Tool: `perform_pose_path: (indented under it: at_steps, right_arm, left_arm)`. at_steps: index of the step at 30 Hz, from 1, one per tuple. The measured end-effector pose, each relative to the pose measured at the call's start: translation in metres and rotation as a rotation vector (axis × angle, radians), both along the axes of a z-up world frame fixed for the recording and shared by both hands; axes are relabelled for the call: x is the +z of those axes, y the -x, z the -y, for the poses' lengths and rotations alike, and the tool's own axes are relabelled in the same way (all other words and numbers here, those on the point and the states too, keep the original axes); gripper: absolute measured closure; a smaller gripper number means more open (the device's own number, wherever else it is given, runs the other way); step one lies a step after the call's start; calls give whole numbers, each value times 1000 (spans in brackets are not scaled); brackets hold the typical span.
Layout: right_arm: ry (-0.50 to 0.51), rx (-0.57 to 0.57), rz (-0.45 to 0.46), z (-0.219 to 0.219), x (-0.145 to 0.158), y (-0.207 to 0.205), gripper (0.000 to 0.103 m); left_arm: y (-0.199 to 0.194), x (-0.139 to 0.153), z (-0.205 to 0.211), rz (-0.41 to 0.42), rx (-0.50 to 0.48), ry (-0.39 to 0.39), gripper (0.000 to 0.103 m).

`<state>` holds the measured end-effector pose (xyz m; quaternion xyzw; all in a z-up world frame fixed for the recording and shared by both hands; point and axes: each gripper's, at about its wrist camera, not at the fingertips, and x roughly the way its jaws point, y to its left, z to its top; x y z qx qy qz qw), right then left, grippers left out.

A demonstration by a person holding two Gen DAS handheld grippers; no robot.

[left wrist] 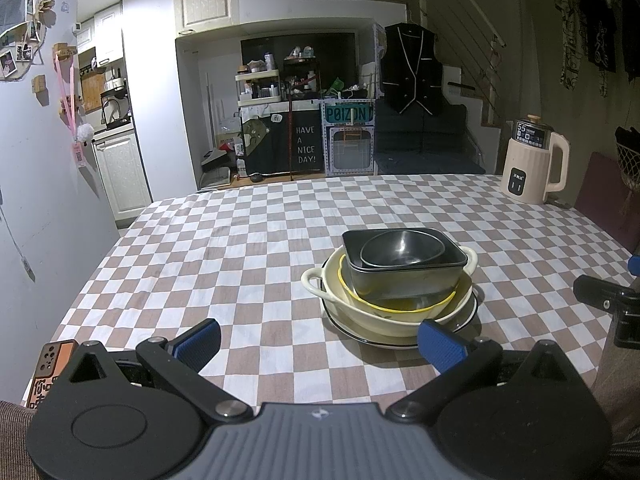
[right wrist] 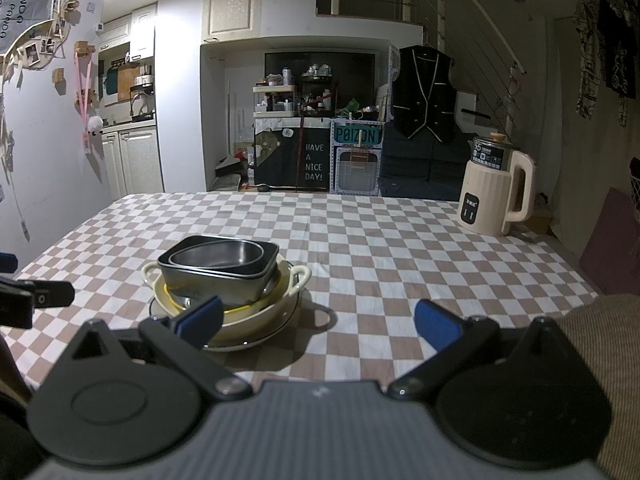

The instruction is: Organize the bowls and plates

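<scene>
While both grippers are hovering low over the near edge of the brown-and-white checked tablecloth (left wrist: 240, 248), their blue-padded jaws are standing spread wide with nothing between them. The left gripper (left wrist: 320, 344) is sitting just short of the stack, its right pad overlapping the white black-rimmed plate (left wrist: 384, 345) in view. On that plate a cream two-handled ceramic bowl (left wrist: 360, 312) is resting, a square dark metal dish (left wrist: 404, 276) is sitting inside it, and a round steel bowl (left wrist: 400, 250) is nesting on top. The right gripper (right wrist: 318, 320) is pointing to the stack's right. A cream ribbed electric kettle (right wrist: 494, 196) is standing well apart at the far right.
</scene>
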<state>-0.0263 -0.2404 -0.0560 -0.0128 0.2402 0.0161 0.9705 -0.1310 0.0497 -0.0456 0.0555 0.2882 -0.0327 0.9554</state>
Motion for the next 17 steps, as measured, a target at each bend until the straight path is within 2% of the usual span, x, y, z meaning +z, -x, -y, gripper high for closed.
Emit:
perform_pose_path:
  at_steps: [17]
  right_arm:
    - [0,-10,6,0,0,-2,0]
  left_arm:
    - [1,-1,2,13,16,3,0]
